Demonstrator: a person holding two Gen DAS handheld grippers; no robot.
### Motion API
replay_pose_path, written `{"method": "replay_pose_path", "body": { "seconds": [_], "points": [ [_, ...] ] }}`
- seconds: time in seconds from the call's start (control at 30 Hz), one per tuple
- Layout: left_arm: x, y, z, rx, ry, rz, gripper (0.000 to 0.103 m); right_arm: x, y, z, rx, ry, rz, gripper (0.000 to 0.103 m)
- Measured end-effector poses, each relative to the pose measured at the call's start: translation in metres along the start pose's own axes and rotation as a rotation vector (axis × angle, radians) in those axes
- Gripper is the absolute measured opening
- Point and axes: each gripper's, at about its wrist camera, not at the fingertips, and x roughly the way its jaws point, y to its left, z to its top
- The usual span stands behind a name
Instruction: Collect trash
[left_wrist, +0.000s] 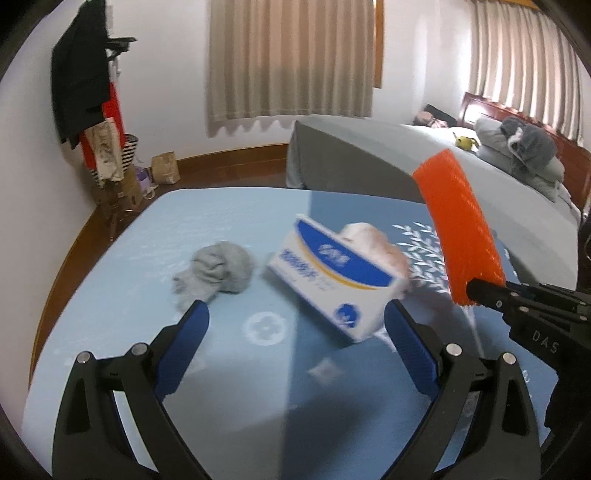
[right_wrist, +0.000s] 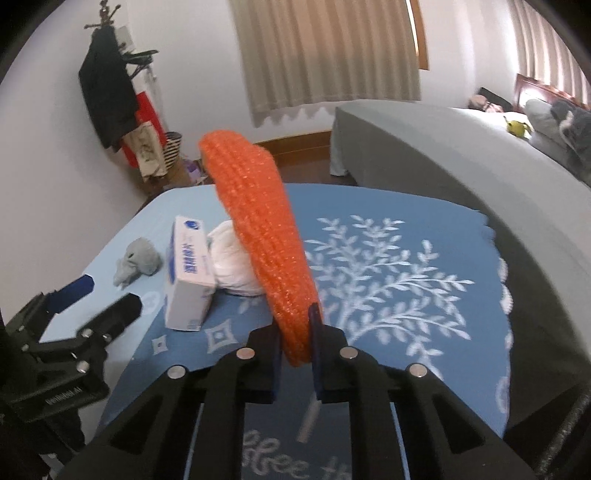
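Note:
An orange foam net sleeve (right_wrist: 262, 236) stands up from my right gripper (right_wrist: 294, 325), which is shut on its lower end. In the left wrist view the sleeve (left_wrist: 458, 225) rises at the right above that gripper (left_wrist: 476, 288). On the blue tablecloth (left_wrist: 110, 295) lie a blue-and-white tissue box (left_wrist: 332, 273), a crumpled white wad (left_wrist: 373, 240) behind it and a crumpled grey wad (left_wrist: 218, 269) to its left. My left gripper (left_wrist: 295, 328) is open just in front of the box, holding nothing; its right finger is close to the box's near corner.
A grey-covered bed (left_wrist: 369, 155) with pillows stands right behind the table. A coat rack with dark clothes and bags (left_wrist: 85, 92) is by the left wall. A small white strip (right_wrist: 308, 421) lies on the cloth under my right gripper.

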Motion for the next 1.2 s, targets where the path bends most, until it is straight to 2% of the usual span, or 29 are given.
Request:
{"method": "replay_pose_path", "body": {
  "seconds": [0.13,0.23,0.47,0.93,1.2],
  "points": [
    [0.013,-0.018,0.003,0.009,0.009,-0.027,0.093,0.0,-0.011,-0.002,0.015,0.013,-0.021,0.013],
    [0.027,-0.029,0.004,0.022,0.033,-0.021,0.093,0.002,-0.018,-0.004,0.031,0.021,-0.026,0.013],
    [0.05,-0.029,0.013,0.008,0.095,-0.008,0.093,0.007,-0.021,-0.009,0.047,0.036,-0.02,0.013],
    [0.033,0.011,0.001,-0.057,0.104,0.062,0.093,0.01,-0.012,-0.015,0.04,0.051,-0.003,0.013],
    [0.022,0.007,0.0,-0.061,0.083,0.03,0.093,0.01,-0.011,-0.015,0.033,0.052,0.0,0.013]
  ]
}}
